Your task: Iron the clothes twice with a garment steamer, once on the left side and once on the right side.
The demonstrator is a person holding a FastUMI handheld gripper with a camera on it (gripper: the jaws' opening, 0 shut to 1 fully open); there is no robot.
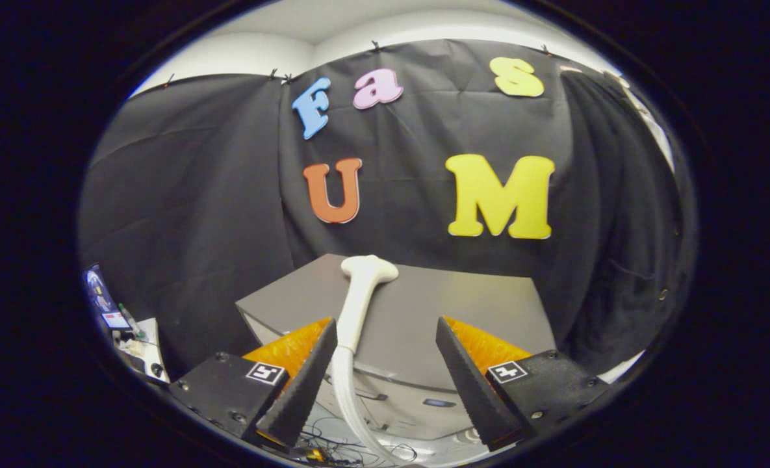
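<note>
Two black wedge-shaped fingers of the gripper (385, 377) stand wide apart, holding nothing. Between them, close to the left finger, the white plastic garment steamer head (361, 292) lies on the grey table (475, 305), its ribbed white hose (349, 403) trailing down off the near edge.

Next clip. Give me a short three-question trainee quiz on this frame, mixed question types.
1. True or false: the claw is shut on the white plastic garment steamer head.
2. The steamer head lies on: A) grey box-shaped cabinet B) floor C) hanger.
3. Fill in: the steamer's white ribbed hose runs down beside the ___ orange-and-black finger.

Key: 1 false, the fingers stand apart with the handle near the left one; 2 A; 3 left.
</note>
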